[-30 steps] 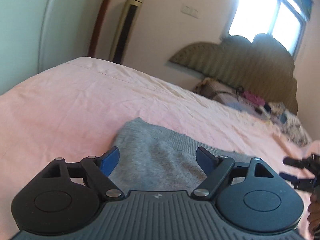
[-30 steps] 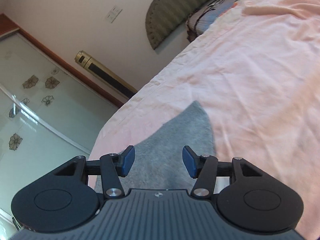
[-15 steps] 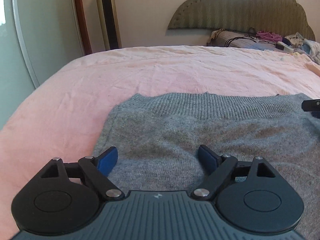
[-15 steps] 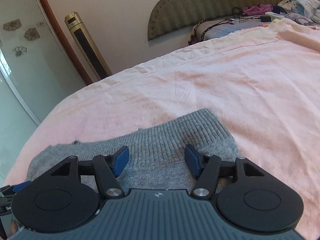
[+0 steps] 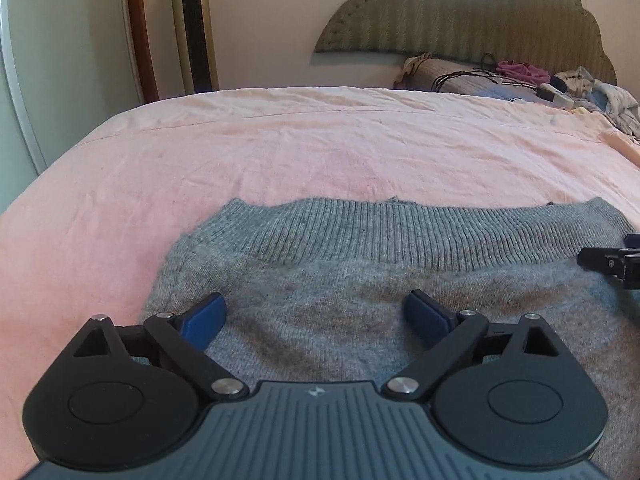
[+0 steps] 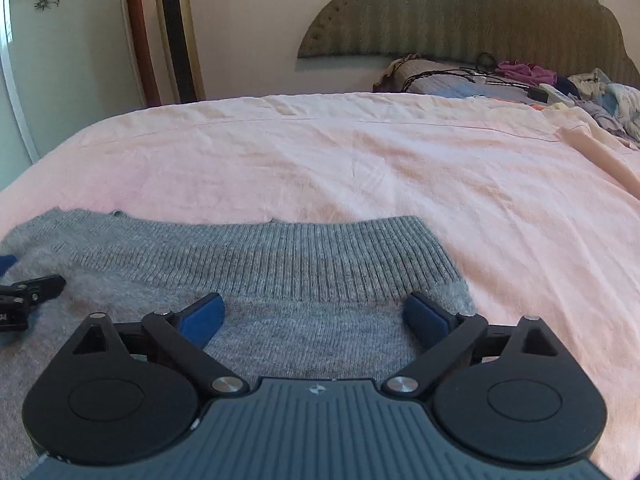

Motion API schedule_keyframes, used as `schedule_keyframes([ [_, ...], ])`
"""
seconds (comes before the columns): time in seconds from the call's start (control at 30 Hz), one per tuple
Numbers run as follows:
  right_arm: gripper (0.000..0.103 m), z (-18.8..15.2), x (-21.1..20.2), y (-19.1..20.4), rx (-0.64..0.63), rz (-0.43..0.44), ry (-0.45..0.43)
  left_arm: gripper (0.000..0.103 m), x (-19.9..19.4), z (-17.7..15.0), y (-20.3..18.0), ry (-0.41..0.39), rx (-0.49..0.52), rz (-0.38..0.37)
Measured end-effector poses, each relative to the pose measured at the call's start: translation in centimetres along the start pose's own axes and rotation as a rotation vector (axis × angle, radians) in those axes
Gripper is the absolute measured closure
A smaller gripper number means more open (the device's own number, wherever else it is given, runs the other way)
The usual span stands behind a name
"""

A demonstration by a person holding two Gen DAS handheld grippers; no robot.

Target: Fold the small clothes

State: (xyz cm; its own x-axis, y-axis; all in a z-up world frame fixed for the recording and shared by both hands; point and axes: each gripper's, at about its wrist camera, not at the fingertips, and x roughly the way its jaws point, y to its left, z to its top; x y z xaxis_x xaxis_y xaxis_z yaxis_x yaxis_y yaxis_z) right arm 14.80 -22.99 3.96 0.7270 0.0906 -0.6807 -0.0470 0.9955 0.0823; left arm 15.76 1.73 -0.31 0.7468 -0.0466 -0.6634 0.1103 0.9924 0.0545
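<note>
1. Grey knit garment point(image 5: 360, 296) lies flat on the pink bed point(image 5: 280, 152), ribbed band point(image 6: 280, 256) at the far edge.
2. Left tongs point(image 5: 316, 314): jaws opening, spread wide over the knit, nothing clamped.
3. Right tongs point(image 6: 316, 316): jaws opening, wide apart near the garment's right edge, gripping nothing.
4. Progress, judged: garment laid out and released; whether any fold is made cannot be told. Other clothes point(image 6: 600, 100) wait by the headboard.

A grey knitted garment point(image 5: 360, 280), banded with vertical ribbing along its far edge, was laid on a pale pink sheet point(image 5: 320, 140). Blue pads point(image 6: 200, 318) were carried on black fingers. An olive striped headboard point(image 6: 480, 12) and a gold-and-black tower point(image 5: 194, 24) were seen behind.
</note>
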Motion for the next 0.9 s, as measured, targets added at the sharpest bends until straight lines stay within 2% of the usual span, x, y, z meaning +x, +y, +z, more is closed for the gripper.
schedule_keyframes([
  [0.07, 0.0, 0.3, 0.5, 0.6, -0.028, -0.033, 0.015, 0.005, -0.4, 0.0, -0.4, 0.001, 0.014, 0.027],
  [0.13, 0.001, 0.3, 0.1, 0.9, -0.037, -0.041, 0.014, 0.005, -1.7, -0.1, -1.0, 0.01, 0.033, 0.09],
  [0.2, 0.005, 0.3, -2.0, 0.8, 0.005, -0.046, -0.018, 0.006, -3.9, -0.6, -1.0, 0.007, 0.02, 0.047],
  [0.23, 0.003, 0.1, -3.4, 0.9, 0.033, -0.027, -0.044, 0.006, -4.8, -1.1, -1.0, -0.002, 0.006, 0.012],
  [0.27, 0.002, -0.2, -4.7, 1.0, 0.048, 0.025, -0.067, 0.005, -5.5, -1.7, -1.1, -0.004, 0.001, -0.015],
  [0.33, 0.0, -1.0, -6.0, 2.1, 0.013, 0.1, -0.071, 0.005, -5.9, -3.1, -1.8, -0.001, 0.029, -0.004],
  [0.37, 0.0, -1.5, -6.0, 3.0, -0.03, 0.101, -0.056, 0.005, -6.0, -3.8, -1.8, -0.023, 0.036, 0.0],
  [0.47, 0.0, -3.2, -4.1, 4.6, -0.158, 0.02, -0.001, 0.005, -6.3, -4.7, -1.2, -0.043, 0.024, -0.011],
  [0.5, 0.0, -3.4, -4.0, 4.3, -0.139, 0.032, -0.029, 0.005, -6.4, -4.8, -1.3, -0.045, 0.03, -0.007],
  [0.63, 0.0, -2.4, -4.0, 3.7, -0.123, 0.046, -0.016, 0.005, -8.1, -4.7, -0.9, -0.008, 0.001, 0.005],
  [0.7, 0.003, -2.3, -5.4, 3.7, -0.098, 0.042, -0.009, 0.005, -9.8, -5.0, -0.5, -0.02, -0.034, -0.033],
  [0.77, 0.002, -2.8, -7.6, 3.7, -0.074, 0.102, -0.03, 0.005, -10.7, -5.8, -0.7, -0.031, -0.016, -0.046],
  [0.83, 0.0, -3.8, -8.7, 3.9, -0.088, 0.137, -0.031, 0.004, -9.7, -7.0, -1.3, 0.024, 0.029, -0.034],
  [0.9, 0.0, -5.2, -7.8, 4.3, -0.156, 0.097, 0.024, 0.002, -9.5, -7.9, -0.9, -0.006, 0.011, -0.048],
])
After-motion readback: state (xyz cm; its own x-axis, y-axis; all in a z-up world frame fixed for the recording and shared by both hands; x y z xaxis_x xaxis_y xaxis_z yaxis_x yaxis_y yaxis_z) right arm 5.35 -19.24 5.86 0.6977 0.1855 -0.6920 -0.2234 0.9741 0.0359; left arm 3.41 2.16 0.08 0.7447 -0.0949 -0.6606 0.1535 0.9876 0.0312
